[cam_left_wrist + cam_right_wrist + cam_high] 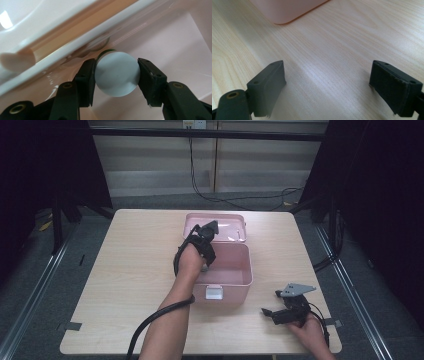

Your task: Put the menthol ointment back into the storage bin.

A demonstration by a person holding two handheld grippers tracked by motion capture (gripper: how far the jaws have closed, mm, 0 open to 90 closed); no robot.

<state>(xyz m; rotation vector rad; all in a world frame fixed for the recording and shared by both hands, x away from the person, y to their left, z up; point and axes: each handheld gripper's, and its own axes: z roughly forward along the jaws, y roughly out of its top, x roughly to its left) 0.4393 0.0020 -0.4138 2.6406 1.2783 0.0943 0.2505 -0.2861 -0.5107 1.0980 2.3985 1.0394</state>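
A pink plastic box [231, 292] stands open in the middle of the table, its lid [227, 226] laid back behind it. My left gripper [209, 259] reaches down into the box from its left side. In the left gripper view this gripper [116, 67] is shut on a round thing with a flat pale grey face and a green edge [117, 75], one pad pressed on each side. The thing hangs inside the box, close under the rim [75, 45]. My right gripper [270, 304] rests low over the table at the front right, open, with bare wood between its fingers [268, 82].
The light wooden table [135, 270] has a corner of the pink box [287, 12] just ahead of the right gripper. A white latch [215, 292] sits on the box's front wall. Cables trail on the floor behind the table.
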